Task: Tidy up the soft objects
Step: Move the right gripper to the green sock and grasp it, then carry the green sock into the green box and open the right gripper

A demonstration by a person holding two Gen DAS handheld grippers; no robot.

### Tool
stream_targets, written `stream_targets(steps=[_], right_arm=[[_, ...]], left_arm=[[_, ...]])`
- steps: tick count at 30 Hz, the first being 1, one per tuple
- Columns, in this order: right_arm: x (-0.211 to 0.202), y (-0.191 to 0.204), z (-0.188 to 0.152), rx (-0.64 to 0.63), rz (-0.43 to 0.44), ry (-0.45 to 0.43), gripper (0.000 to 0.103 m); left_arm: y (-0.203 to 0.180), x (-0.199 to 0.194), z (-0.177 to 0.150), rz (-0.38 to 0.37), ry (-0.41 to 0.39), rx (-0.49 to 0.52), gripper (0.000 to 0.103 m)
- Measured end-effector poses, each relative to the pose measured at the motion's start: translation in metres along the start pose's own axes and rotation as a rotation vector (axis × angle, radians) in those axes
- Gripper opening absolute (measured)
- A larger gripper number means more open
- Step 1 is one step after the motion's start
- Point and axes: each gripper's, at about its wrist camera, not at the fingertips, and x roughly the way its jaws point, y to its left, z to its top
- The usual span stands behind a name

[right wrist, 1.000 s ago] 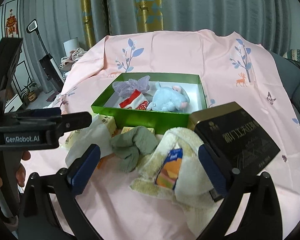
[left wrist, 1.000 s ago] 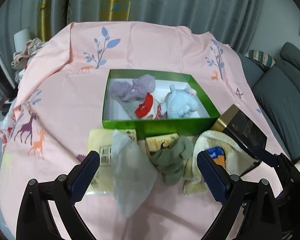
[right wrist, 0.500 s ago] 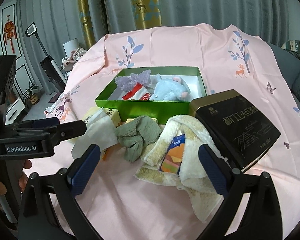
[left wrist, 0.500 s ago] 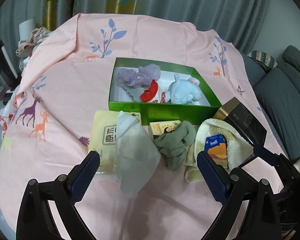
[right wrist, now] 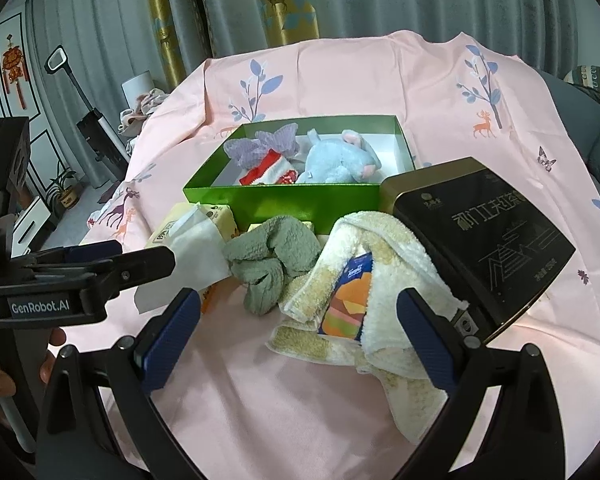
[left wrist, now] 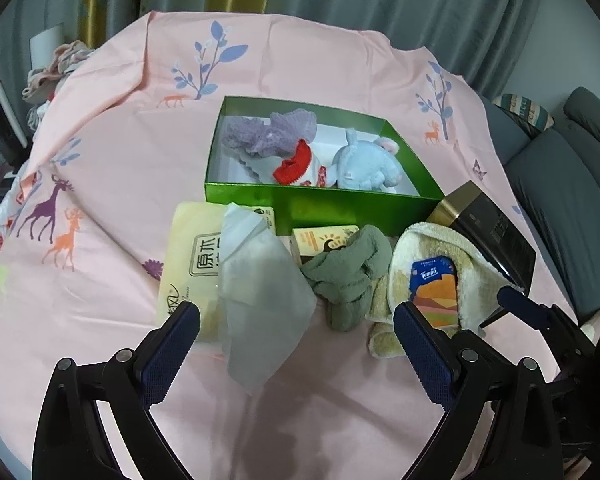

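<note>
A green box (left wrist: 320, 204) (right wrist: 284, 200) holds a lilac knit piece (left wrist: 268, 136), a red-and-white sock (left wrist: 296, 164) and a blue plush toy (left wrist: 368, 164) (right wrist: 340, 160). In front of it lie a grey-green sock (left wrist: 348, 272) (right wrist: 272, 260), a cream towel (left wrist: 480, 272) (right wrist: 396, 280) with a Tempo tissue pack (left wrist: 436, 288) (right wrist: 350, 300) on it, and a white tissue (left wrist: 260, 300) (right wrist: 188, 248). My left gripper (left wrist: 296, 348) is open and empty, just short of the tissue. My right gripper (right wrist: 298, 332) is open and empty, near the towel.
A yellow tissue pack (left wrist: 188, 268) lies under the white tissue. A small yellow carton (left wrist: 324, 238) sits by the box. A black and gold tin (left wrist: 488, 236) (right wrist: 484, 236) stands at the right. The pink printed tablecloth (left wrist: 120, 152) covers the table; a grey sofa (left wrist: 568, 184) is to the right.
Both grippers have pulled back and up from the pile, so the objects sit farther off in both views. Nothing was taken hold of; both stay open.
</note>
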Motion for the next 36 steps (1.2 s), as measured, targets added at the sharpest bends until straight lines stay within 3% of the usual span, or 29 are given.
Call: stream_targets(steps=[4, 12, 15, 18, 19, 20, 24, 28, 30, 33, 35, 36], right_arm=[[0.006, -0.001, -0.006, -0.004, 0.015, 0.018, 0.099], [0.018, 0.012, -0.022, -0.088, 0.124, 0.029, 0.099], [0.025, 0.016, -0.024, -0.095, 0.161, 0.032, 0.097], [0.034, 0.017, -0.021, -0.099, 0.177, 0.024, 0.089], [0.037, 0.018, -0.02, -0.101, 0.181, 0.024, 0.081], [0.041, 0.019, -0.018, -0.103, 0.187, 0.027, 0.072], [0.06, 0.021, -0.008, -0.115, 0.183, 0.038, 0.06], [0.076, 0.018, -0.001, -0.093, 0.18, 0.055, 0.044], [0.083, 0.017, 0.0, -0.086, 0.179, 0.062, 0.04], [0.091, 0.019, 0.0, -0.095, 0.175, 0.076, 0.033], [0.095, 0.02, 0.0, -0.101, 0.178, 0.088, 0.019], [0.097, 0.019, -0.001, -0.096, 0.172, 0.09, 0.017]], left_arm=[[0.005, 0.006, -0.005, -0.061, 0.015, -0.005, 0.098], [0.011, 0.008, -0.012, -0.255, -0.007, 0.019, 0.098], [0.007, 0.014, -0.006, -0.296, -0.011, 0.036, 0.097], [-0.002, 0.019, 0.005, -0.312, -0.034, 0.09, 0.097], [-0.004, 0.023, 0.01, -0.321, -0.034, 0.109, 0.097], [-0.007, 0.03, 0.017, -0.333, -0.025, 0.127, 0.097], [-0.01, 0.061, 0.035, -0.323, 0.048, 0.139, 0.097], [-0.011, 0.085, 0.044, -0.312, 0.11, 0.138, 0.071], [-0.013, 0.091, 0.043, -0.3, 0.138, 0.153, 0.065], [-0.014, 0.097, 0.039, -0.3, 0.161, 0.158, 0.046], [-0.012, 0.098, 0.038, -0.292, 0.163, 0.15, 0.031], [-0.01, 0.097, 0.037, -0.303, 0.162, 0.137, 0.028]])
